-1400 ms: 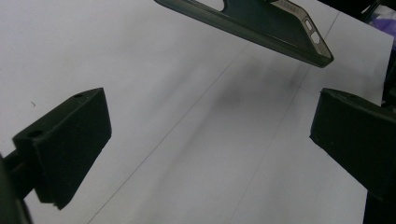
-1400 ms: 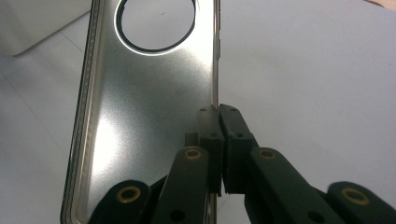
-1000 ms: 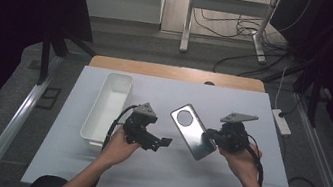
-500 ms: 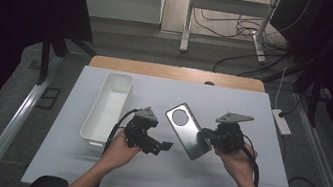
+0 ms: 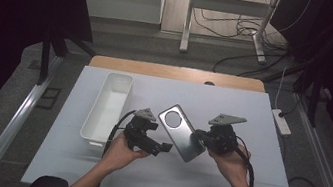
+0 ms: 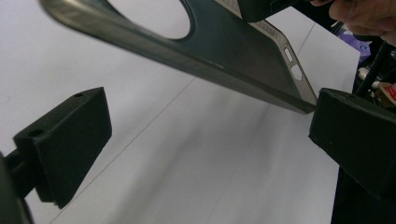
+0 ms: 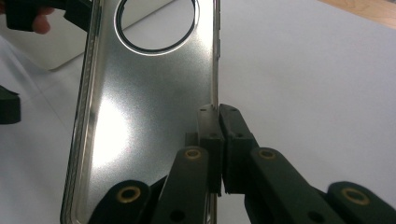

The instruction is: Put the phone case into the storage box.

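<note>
A grey phone case (image 5: 179, 131) with a round camera hole is held tilted above the white table. My right gripper (image 5: 199, 138) is shut on its long right edge, pads pinching the rim (image 7: 218, 135) of the case (image 7: 149, 112). My left gripper (image 5: 162, 148) stands open just left of and below the case. In the left gripper view the case (image 6: 233, 51) slants across the top, its lower corner close to the right fingertip (image 6: 359, 135); nothing lies between the pads of the left gripper (image 6: 210, 140).
A long white tray (image 5: 107, 107) lies at the left of the table (image 5: 241, 186), close behind my left hand. The table's wooden back edge (image 5: 178, 73) shows beyond. A power strip (image 5: 281, 121) lies on the floor at the right.
The right gripper has carried the case a little to the left, nearer the left gripper. The left hand has kept still.
</note>
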Demonstrator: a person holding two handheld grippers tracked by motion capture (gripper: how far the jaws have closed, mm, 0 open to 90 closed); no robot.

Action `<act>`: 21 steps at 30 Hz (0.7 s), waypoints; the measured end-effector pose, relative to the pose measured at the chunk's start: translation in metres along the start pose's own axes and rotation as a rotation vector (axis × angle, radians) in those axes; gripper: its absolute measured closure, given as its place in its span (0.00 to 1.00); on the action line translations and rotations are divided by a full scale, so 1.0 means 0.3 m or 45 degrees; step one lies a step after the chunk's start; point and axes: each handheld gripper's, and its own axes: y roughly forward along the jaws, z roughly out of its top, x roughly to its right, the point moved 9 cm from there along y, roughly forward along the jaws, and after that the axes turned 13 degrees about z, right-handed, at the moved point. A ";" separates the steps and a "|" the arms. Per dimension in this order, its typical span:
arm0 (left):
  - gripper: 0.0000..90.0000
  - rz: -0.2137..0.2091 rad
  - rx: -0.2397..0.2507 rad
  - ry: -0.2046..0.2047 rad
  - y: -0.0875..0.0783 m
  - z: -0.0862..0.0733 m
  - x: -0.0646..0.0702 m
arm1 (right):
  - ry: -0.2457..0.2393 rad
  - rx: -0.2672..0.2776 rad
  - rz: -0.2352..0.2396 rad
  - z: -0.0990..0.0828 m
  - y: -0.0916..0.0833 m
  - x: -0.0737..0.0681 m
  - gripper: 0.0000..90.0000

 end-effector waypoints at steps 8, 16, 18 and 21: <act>0.07 -0.018 -0.007 -0.042 0.001 0.001 0.001 | -0.030 -0.001 0.020 0.006 0.027 -0.036 0.98; 0.17 -0.039 -0.017 -0.058 0.002 0.000 0.004 | -0.048 0.007 0.033 0.010 0.047 -0.064 0.98; 0.20 -0.042 -0.025 -0.063 0.003 -0.003 0.004 | -0.054 0.009 0.036 0.011 0.050 -0.070 0.98; 0.31 -0.057 -0.032 -0.091 0.000 -0.006 0.003 | -0.060 0.017 0.033 0.013 0.050 -0.074 0.98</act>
